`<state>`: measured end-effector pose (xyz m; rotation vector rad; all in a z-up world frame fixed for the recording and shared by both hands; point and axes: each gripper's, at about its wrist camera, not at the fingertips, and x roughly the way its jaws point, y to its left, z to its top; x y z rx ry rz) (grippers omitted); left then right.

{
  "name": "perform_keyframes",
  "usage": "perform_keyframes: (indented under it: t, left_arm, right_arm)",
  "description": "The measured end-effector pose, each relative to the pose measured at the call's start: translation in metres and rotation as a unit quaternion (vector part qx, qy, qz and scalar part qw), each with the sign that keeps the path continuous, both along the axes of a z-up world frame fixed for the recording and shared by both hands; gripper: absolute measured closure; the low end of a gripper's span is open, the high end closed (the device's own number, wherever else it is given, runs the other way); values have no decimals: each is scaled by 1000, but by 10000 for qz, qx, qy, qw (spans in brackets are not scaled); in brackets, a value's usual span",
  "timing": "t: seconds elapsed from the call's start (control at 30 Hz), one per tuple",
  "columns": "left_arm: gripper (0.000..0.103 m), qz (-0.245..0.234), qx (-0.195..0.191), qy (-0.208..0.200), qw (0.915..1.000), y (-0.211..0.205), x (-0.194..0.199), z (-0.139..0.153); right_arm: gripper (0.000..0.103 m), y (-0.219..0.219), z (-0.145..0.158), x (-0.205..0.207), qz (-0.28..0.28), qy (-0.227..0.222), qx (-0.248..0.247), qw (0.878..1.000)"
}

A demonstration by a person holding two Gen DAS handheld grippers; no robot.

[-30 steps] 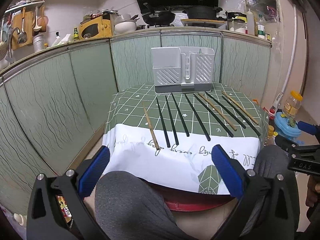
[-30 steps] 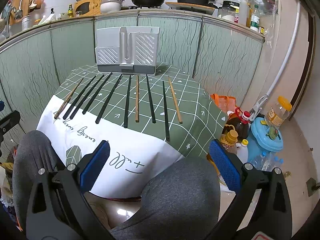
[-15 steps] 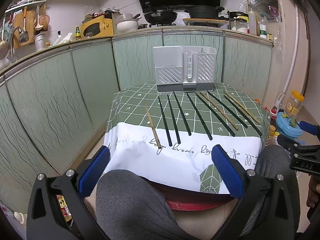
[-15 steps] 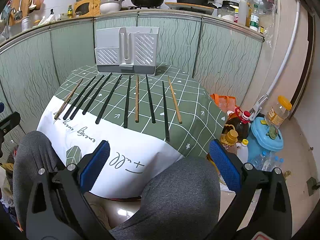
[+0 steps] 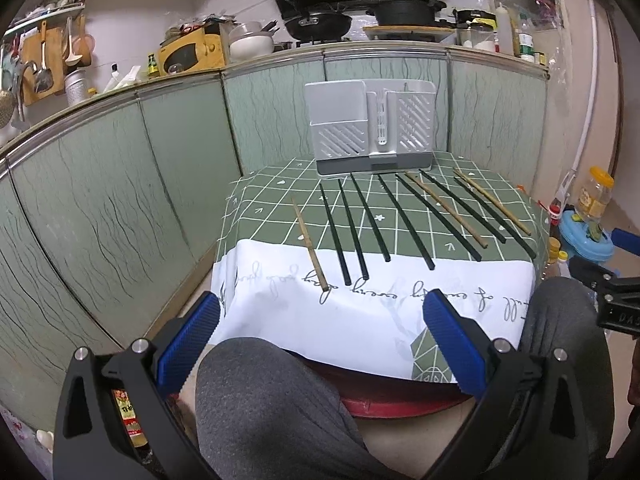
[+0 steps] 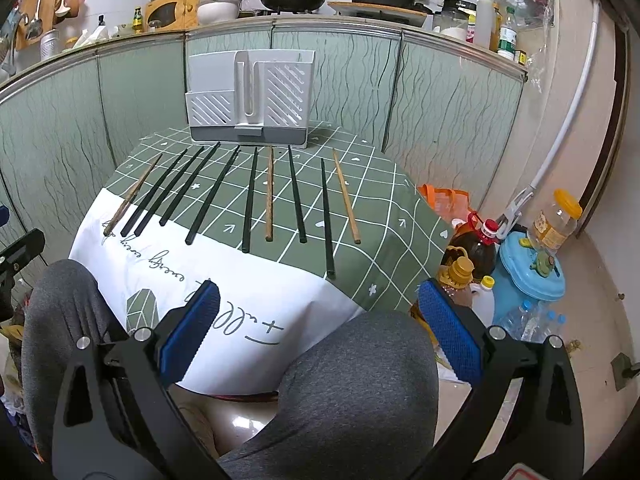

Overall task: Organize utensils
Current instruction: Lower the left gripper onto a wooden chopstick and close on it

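Several black chopsticks [image 5: 407, 222] [image 6: 248, 200] and three wooden chopsticks [image 5: 308, 240] [image 6: 270, 194] lie side by side on the green checked tablecloth [image 5: 264, 204] [image 6: 384, 208]. A grey utensil holder [image 5: 370, 128] [image 6: 250, 100] stands upright at the table's far edge. My left gripper [image 5: 320, 336] hangs open above a person's knee, short of the table's near edge. My right gripper [image 6: 318, 314] is open too, over the other knee, nothing between its fingers.
The person's grey-clad knees [image 5: 276, 400] [image 6: 360, 380] sit under both grippers. Oil bottles [image 6: 476, 240], a blue container [image 6: 528, 276] and a jar [image 6: 554, 222] crowd the floor right of the table. Green cabinet fronts [image 5: 100, 200] wrap behind, with pans [image 5: 318, 24] on the counter.
The left view has shifted slightly, the table and holder sitting a touch higher and further right. The right view and chopsticks are unchanged.
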<state>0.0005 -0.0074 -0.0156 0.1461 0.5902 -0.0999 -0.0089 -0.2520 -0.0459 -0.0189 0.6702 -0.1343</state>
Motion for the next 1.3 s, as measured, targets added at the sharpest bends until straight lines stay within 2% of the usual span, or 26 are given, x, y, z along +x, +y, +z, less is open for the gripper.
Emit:
perform_keyframes:
  t: [0.1,0.23,0.5,1.07,1.3]
  left_arm:
    - [4,71,-48,47,10000,4,5,-3]
    - [4,100,136,41,9998,5,13,-7]
    - [4,171,-176,80,9997,19,37,-16]
    - [4,162,-206,133,9996,19,82,-27]
    - [4,143,-307,290,9990,20,106,-31]
  right_arm:
    - [8,-2,-2,2,-26,28,14,10000]
    - [8,-5,-6,7,-51,65,-4,10000]
    - [8,-18,-15,20,-103,92,6,9999]
    - [8,-49,-26,67,-35,151,207,9997]
    - [8,-58,-28,88,43,233,142,9996]
